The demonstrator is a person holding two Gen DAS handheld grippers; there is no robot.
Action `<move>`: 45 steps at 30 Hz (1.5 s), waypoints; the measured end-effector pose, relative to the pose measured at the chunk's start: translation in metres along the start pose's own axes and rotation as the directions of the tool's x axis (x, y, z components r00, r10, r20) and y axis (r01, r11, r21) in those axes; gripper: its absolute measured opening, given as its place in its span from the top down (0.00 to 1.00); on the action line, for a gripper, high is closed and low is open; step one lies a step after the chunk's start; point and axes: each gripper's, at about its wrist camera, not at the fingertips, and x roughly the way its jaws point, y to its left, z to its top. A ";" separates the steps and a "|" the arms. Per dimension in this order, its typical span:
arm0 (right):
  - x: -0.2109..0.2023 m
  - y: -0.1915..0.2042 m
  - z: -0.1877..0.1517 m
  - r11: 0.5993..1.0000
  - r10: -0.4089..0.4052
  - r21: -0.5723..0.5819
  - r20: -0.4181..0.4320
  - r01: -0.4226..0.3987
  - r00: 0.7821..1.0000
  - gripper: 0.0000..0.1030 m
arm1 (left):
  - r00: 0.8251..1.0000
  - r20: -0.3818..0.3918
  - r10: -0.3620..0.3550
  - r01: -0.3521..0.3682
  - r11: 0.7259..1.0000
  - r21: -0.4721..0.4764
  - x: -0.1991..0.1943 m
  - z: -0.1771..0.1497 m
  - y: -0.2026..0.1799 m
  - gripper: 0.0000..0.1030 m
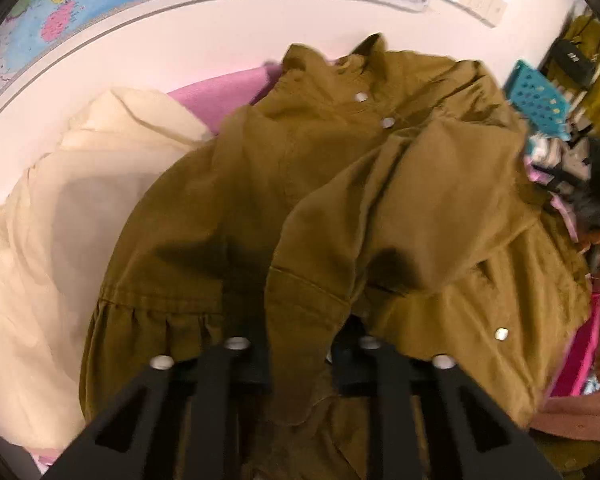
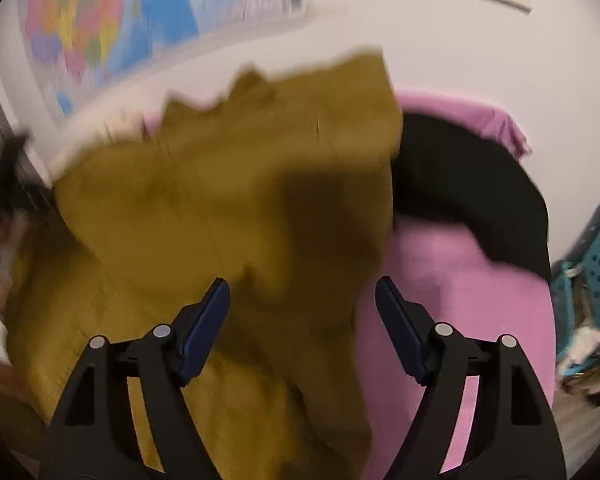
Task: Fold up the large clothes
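The olive snap-button jacket point(image 1: 340, 184) sprawls over the pink bedcover point(image 2: 452, 280), collar toward the wall. The left gripper point(image 1: 300, 364) pinches its sleeve cuff; the right gripper point(image 2: 302, 316) gapes empty just above the hem.

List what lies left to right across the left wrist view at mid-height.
cream garment → olive jacket → blue perforated basket, at the far right and higher up.
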 end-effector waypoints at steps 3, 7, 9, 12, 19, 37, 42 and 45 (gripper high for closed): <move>0.001 -0.004 -0.008 0.999 0.031 0.023 -0.033 -0.030 0.999 0.85 | 0.995 0.037 -0.090 0.090 0.996 -0.001 -0.019 0.000 -0.001 0.92; -0.037 -0.023 -0.004 0.994 0.022 0.107 0.078 -0.031 0.997 0.90 | 0.986 0.061 -0.154 0.151 0.987 0.046 -0.040 0.000 -0.018 0.90; -0.050 -0.039 -0.005 0.985 0.010 0.172 0.111 -0.029 0.994 0.89 | 0.987 0.031 -0.160 0.159 0.986 0.053 -0.034 0.001 -0.023 0.84; -0.029 -0.040 -0.008 0.985 -0.025 0.168 -0.002 0.025 1.000 0.72 | 0.995 -0.095 0.022 -0.018 0.999 0.048 0.005 0.004 -0.024 0.66; -0.060 0.002 0.013 0.995 -0.086 0.072 0.171 0.075 0.981 0.45 | 0.999 -0.047 0.012 -0.008 0.997 0.075 0.019 -0.003 -0.027 0.48; 0.031 0.092 0.079 0.979 0.015 -0.204 0.088 0.003 0.996 0.66 | 0.996 0.025 -0.084 0.084 0.996 -0.028 0.013 -0.027 -0.009 0.41; 0.022 0.097 0.094 0.975 -0.008 -0.220 0.127 0.036 0.992 0.40 | 0.994 0.061 -0.093 0.096 0.994 -0.045 0.019 -0.027 -0.002 0.59; 0.038 0.095 0.108 0.975 -0.044 -0.212 0.089 0.062 0.995 0.43 | 0.992 0.079 -0.101 0.104 0.994 -0.036 0.015 -0.028 -0.002 0.64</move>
